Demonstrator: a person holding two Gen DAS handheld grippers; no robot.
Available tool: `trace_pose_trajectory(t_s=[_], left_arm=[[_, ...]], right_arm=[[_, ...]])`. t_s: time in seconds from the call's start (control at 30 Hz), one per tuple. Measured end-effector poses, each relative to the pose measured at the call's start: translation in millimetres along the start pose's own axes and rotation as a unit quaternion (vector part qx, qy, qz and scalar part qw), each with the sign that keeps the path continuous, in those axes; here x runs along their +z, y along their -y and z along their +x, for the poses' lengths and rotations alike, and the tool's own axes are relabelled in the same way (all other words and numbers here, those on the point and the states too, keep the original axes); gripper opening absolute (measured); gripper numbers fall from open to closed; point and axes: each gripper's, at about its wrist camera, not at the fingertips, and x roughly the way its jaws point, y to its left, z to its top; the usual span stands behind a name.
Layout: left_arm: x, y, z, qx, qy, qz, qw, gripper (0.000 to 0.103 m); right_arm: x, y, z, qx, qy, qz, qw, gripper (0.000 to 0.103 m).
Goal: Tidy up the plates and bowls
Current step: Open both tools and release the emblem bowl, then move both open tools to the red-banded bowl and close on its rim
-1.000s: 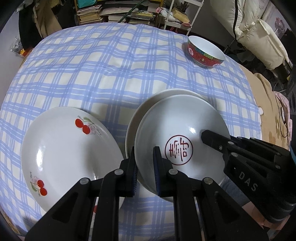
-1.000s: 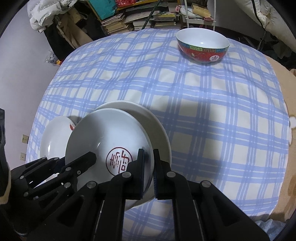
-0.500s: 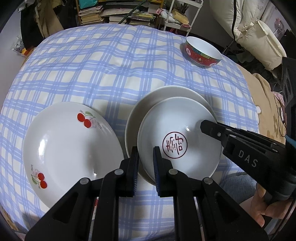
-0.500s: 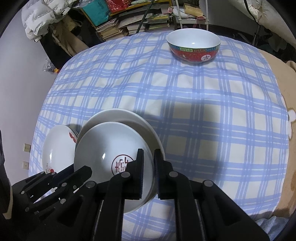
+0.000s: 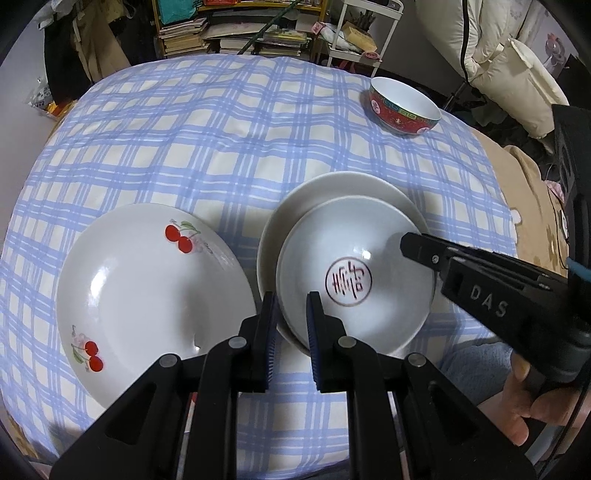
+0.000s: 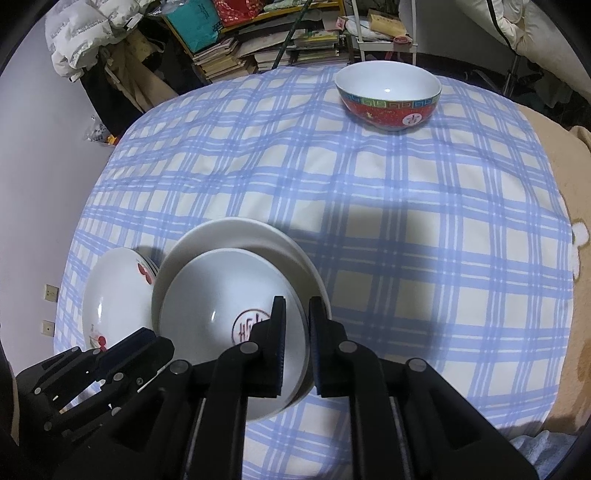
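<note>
A white bowl with a red seal mark (image 5: 354, 273) (image 6: 225, 299) sits on a plain white plate (image 5: 325, 192) (image 6: 236, 232) on the blue checked cloth. My left gripper (image 5: 290, 317) pinches the bowl's near left rim. My right gripper (image 6: 295, 332) pinches its right rim; its fingers show in the left wrist view (image 5: 424, 247). A white plate with cherries (image 5: 147, 295) (image 6: 114, 295) lies to the left. A red bowl with a white inside (image 5: 404, 107) (image 6: 388, 96) stands at the far right of the table.
The table's cloth (image 6: 406, 240) is rumpled at the middle. Stacks of books (image 5: 236, 33) and a white rack (image 5: 365, 29) stand behind the table. A beige blanket (image 6: 561, 184) covers the right edge.
Both grippers have lowered and drawn back with the seal bowl; it now rests nearer the plate's front. The far bowl looks further away.
</note>
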Motion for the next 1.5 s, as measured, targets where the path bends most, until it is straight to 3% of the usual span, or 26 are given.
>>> trace_pose_trajectory(t_s=[0.23,0.47,0.57,0.6,0.67,0.7,0.83,0.97,1.13,1.3,1.5], left_arm=[[1,-8,-7,0.0,0.007,-0.013,0.9999,0.016],[21,-4,-28,0.004,0.035,-0.018,0.9992,0.019],[32,-2,-33,0.006,0.044,-0.025,0.9987,0.022],[36,-2,-34,0.007,0.046,-0.026,0.9986,0.022],[44,-1,-35,0.013,0.049,-0.026,0.9984,0.024],[48,-1,-35,0.017,0.051,-0.024,0.9983,0.028],[64,1,-35,0.032,0.06,-0.016,0.9976,0.044],[86,6,-32,0.046,0.069,-0.01,0.9965,0.053],[117,14,-26,0.05,0.089,-0.008,0.9947,0.07],[151,29,-3,0.029,0.088,0.014,0.9956,0.074],[181,49,32,0.034,0.09,0.037,0.9947,0.074]], right_arm=[[0,1,-6,0.007,0.011,0.002,1.0,0.015],[4,3,-32,0.01,0.062,0.003,0.998,0.017],[8,3,-41,0.001,0.08,-0.001,0.997,0.029],[10,3,-43,-0.001,0.086,-0.003,0.996,0.037],[15,2,-49,-0.01,0.1,-0.012,0.995,0.042],[18,2,-50,-0.015,0.104,-0.016,0.994,0.044],[33,8,-55,-0.031,0.118,-0.025,0.992,0.07],[54,25,-59,-0.038,0.134,-0.015,0.99,0.078],[83,47,-59,-0.059,0.148,-0.016,0.987,0.098],[116,70,-51,-0.075,0.141,-0.015,0.987,0.099],[140,83,-25,-0.087,0.127,-0.025,0.988,0.099]])
